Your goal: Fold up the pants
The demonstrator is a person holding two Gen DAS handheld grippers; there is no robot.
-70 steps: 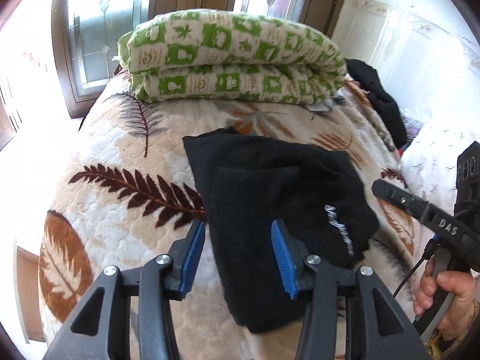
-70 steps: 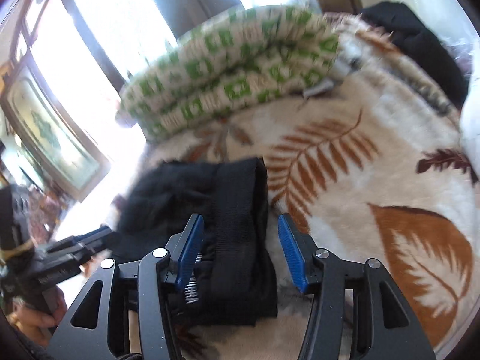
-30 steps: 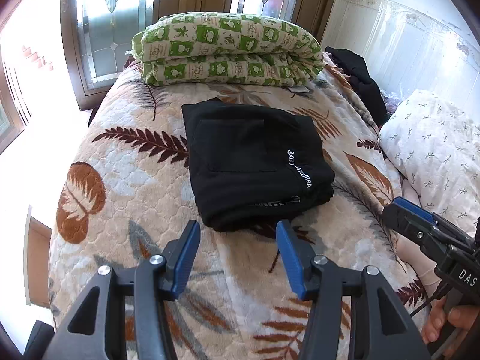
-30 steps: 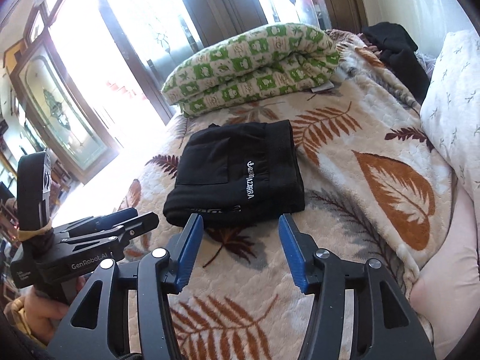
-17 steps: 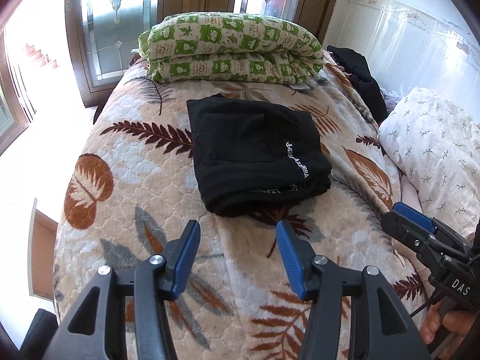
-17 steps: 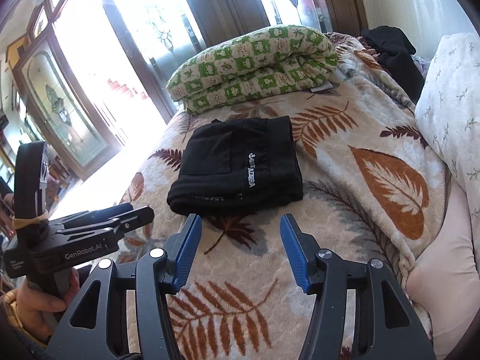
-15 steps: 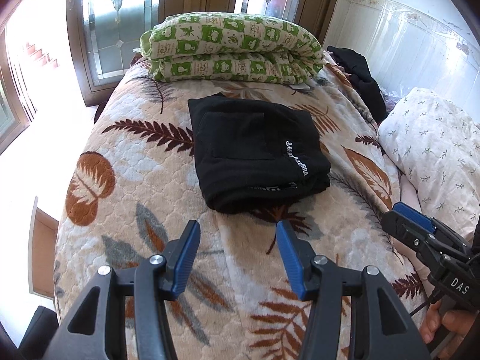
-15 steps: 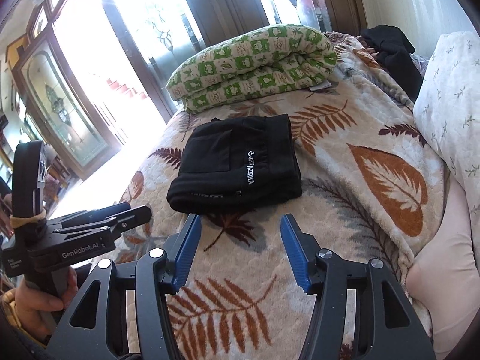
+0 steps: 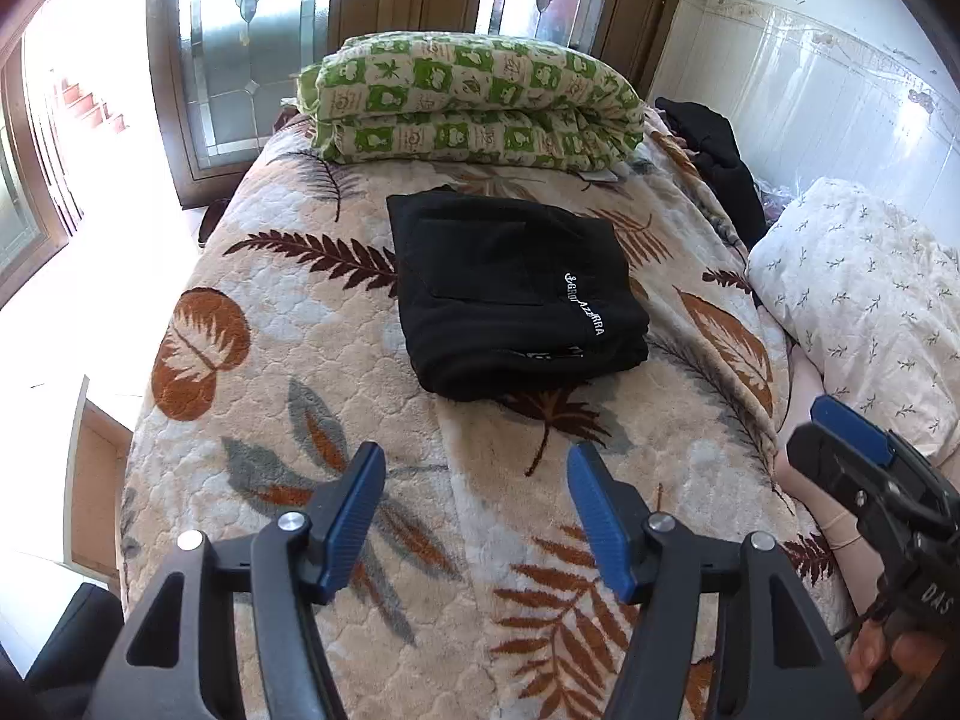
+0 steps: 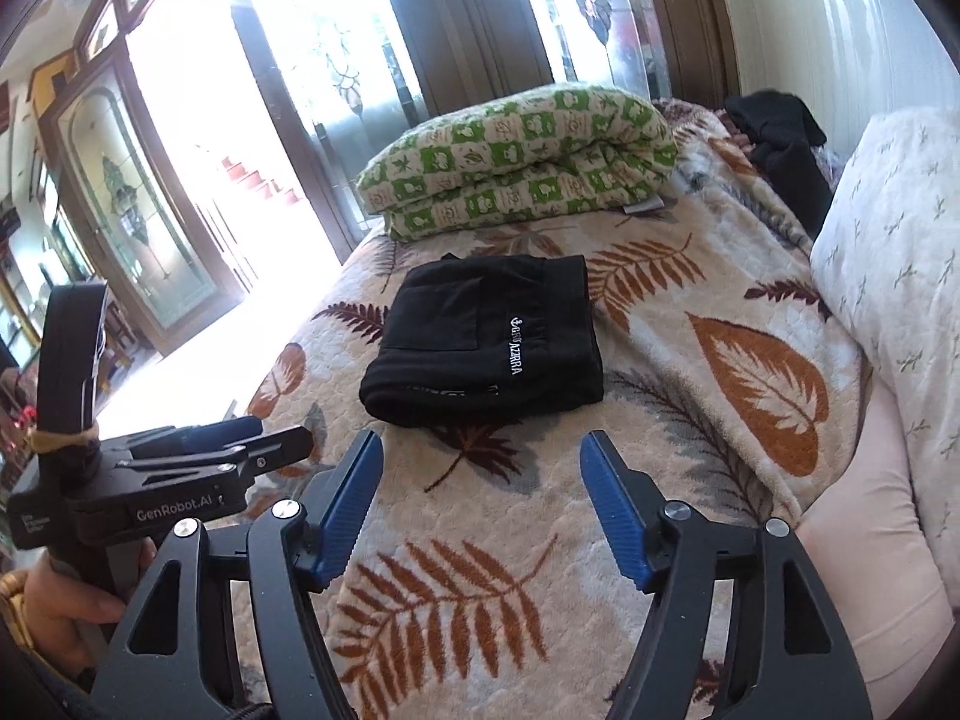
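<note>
The black pants [image 9: 516, 294] lie folded into a compact rectangle on the leaf-patterned bed cover [image 9: 288, 408], white lettering facing up. They also show in the right wrist view [image 10: 486, 342]. My left gripper [image 9: 474, 516] is open and empty, held back from the near edge of the pants. My right gripper [image 10: 480, 498] is open and empty, also short of the pants. The right gripper shows at the right edge of the left wrist view [image 9: 864, 468]; the left gripper shows at the left of the right wrist view [image 10: 240, 450].
A folded green-and-white checked quilt [image 9: 474, 102] lies at the head of the bed. A dark garment [image 9: 714, 150] is heaped at the far right. A white floral pillow [image 9: 858, 276] lies on the right. Windows and wooden doors stand behind the bed.
Both grippers have let go of the pants and pulled back toward the foot of the bed. The folded pants stay put and look smaller and farther away.
</note>
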